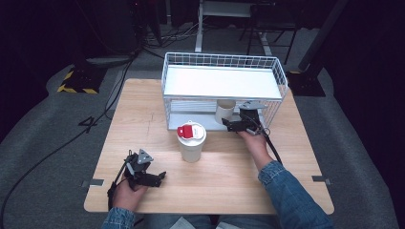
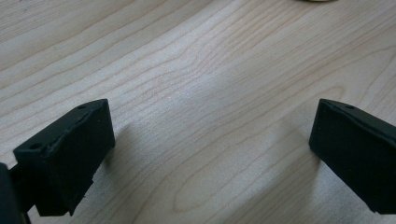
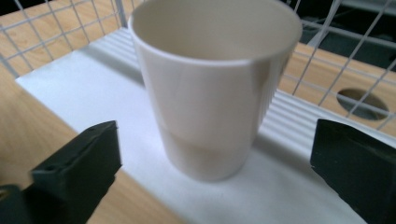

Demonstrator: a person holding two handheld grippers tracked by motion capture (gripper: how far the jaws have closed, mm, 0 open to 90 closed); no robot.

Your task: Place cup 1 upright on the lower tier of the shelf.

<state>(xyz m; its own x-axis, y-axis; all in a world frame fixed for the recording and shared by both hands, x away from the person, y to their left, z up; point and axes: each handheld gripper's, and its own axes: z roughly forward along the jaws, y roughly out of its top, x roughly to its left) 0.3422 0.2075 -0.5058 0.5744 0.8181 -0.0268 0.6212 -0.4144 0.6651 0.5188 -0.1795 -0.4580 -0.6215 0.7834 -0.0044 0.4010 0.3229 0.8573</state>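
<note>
A cream cup [image 1: 225, 110] [image 3: 215, 93] stands upright, open side up, on the lower shelf [image 3: 88, 88] of a white wire rack [image 1: 165, 88]. My right gripper [image 1: 232, 123] [image 3: 217, 140] is open at the shelf's front edge. Its jaws stand wide on either side of the cup, a little short of it and clear of it. My left gripper [image 1: 157, 177] [image 2: 210, 126] rests open at the table's front left, with only bare wood between its jaws. A white cup with a red-and-white lid [image 1: 191, 142] stands in the middle of the table.
The rack stands at the back of the wooden table [image 1: 143, 119]; its upper shelf [image 1: 222, 81] is a bare white tray with wire walls. Wire mesh [image 3: 327, 60] closes the rack's sides behind the cream cup. The lidded cup stands between my two hands.
</note>
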